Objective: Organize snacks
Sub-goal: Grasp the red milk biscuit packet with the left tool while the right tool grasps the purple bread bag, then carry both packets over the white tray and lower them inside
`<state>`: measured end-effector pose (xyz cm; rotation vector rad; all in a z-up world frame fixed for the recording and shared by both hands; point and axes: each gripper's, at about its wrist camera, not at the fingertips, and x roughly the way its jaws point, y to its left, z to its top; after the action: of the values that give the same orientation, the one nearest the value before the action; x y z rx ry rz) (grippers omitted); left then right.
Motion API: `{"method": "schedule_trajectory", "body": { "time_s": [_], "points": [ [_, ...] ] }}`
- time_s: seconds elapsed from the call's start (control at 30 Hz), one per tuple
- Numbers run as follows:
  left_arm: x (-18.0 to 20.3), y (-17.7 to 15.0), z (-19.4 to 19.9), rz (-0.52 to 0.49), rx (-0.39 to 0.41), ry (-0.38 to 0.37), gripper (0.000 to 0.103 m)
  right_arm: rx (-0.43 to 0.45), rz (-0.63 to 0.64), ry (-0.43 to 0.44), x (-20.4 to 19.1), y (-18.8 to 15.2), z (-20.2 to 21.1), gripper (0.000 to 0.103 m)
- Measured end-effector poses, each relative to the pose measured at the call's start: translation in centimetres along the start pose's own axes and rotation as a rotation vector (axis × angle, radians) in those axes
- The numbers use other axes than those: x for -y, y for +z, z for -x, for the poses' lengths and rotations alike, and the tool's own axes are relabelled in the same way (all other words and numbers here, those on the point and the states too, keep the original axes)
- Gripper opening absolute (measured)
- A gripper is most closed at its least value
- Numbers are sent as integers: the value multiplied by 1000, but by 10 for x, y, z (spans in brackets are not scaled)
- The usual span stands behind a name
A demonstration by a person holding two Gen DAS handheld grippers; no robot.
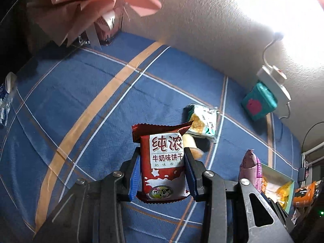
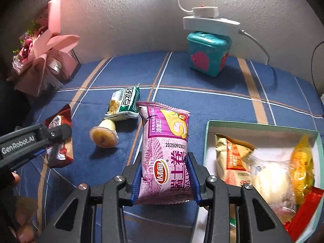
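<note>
So, rundown of the setup, biggest stuff first:

Tablecloth (image 2: 202,77): blue plaid, covers the whole surface; loose snacks sit toward the middle, probably just dumped there for sorting.

Box (image 2: 261,126): open, pale green rim, right of the right gripper. Already has several packets in it, so it looks like the collection spot.

Teal tin (image 2: 208,54): back by the wall with a white power strip (image 2: 210,22) resting on top. Not part of the sorting, by the look of it.

Purple cake-roll pack (image 2: 165,151): held upright off the cloth, just left of the box, likely headed in there.

Red milk-biscuit pack (image 1: 164,162): also lifted, off to the left side, well apart from the box.

Green-white packet (image 2: 124,104): flat on the cloth, touching or nearly touching the jelly cup (image 2: 105,134) tipped on its side. Both untouched.

Right gripper (image 2: 165,174): jaws closed to about pack width, blue pads squeezing the purple pack's sides.

Left gripper (image 1: 162,168): same deal, jaws narrowed onto the red pack's lower half, pads pressing both edges.
</note>
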<state>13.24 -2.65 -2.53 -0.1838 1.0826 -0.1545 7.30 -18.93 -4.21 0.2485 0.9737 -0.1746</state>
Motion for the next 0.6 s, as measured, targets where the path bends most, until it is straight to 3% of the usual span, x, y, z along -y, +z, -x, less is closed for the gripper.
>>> {"method": "schedule_trajectory", "body": {
  "time_s": [0.4,0.6],
  "points": [
    [38,-10,46,-84,61,-75,41,52,-22,-4,10,-2,45,42],
    [65,-17,55,-143,69,-125,41,65,-89,-37,46,-2,56,42]
  ]
}}
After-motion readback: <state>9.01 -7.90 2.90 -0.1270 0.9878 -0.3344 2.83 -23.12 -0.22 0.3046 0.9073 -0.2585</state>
